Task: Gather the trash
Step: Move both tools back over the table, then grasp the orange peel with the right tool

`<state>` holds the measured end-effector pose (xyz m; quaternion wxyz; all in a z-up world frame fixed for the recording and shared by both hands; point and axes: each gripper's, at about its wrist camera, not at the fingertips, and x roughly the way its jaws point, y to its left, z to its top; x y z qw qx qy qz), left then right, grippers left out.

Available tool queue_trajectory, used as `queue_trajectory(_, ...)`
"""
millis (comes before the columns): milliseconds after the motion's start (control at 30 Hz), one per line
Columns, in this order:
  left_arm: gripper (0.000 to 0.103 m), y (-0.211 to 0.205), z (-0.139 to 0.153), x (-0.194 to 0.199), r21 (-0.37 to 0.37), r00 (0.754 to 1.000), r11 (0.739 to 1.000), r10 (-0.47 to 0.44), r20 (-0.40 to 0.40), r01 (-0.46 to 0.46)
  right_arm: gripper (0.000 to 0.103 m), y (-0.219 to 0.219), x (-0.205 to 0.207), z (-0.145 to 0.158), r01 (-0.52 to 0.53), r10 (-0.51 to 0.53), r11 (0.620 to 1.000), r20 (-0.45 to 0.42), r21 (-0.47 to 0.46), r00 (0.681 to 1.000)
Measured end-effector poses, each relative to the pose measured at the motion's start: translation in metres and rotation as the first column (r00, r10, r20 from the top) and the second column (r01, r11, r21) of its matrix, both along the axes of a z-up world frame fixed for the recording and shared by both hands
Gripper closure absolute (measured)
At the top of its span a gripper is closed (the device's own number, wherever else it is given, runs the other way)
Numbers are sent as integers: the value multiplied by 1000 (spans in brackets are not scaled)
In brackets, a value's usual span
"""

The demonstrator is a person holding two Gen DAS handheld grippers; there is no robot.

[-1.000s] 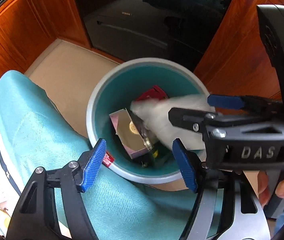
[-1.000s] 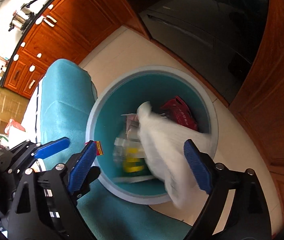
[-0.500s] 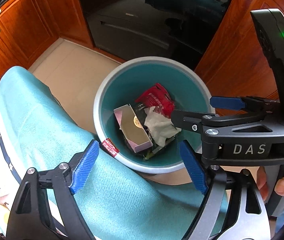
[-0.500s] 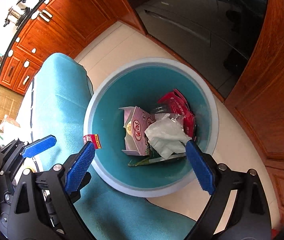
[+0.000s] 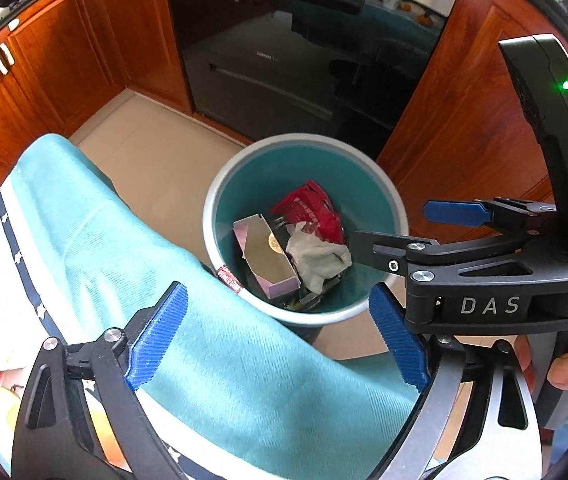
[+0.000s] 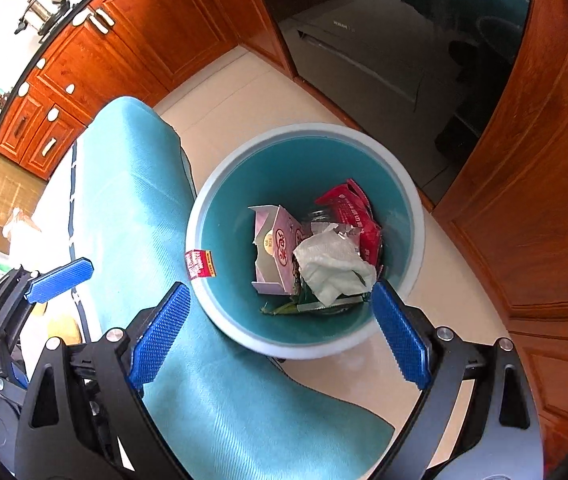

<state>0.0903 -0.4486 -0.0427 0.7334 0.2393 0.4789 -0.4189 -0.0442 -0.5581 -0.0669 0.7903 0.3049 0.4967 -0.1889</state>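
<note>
Both grippers hang empty above the bin point(image 6: 244, 344): left gripper point(image 5: 276, 336) jaws opening, right gripper point(image 6: 280, 332) spread wide. Crumpled tissue point(image 6: 331, 268) lies inside, at twelve o'clock from the right fingertips point(image 6: 399, 340).

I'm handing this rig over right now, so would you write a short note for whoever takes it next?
Left gripper: jaws opening, nothing between them.
Right gripper: open, empty, above the bin.
Bin: on the floor beside the teal-covered table. Inside lie the white tissue, a pink carton and a red wrapper.
Done: tissue is in the bin.
Left: check the table for more trash; little of it shows here.
</note>
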Motion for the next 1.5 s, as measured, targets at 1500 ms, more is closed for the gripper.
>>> queue_trajectory(1500,4,351,-12,57,-94,865,860,502,-21,-501,9,255,132,-2,-410,407,912,-106,-2,907)
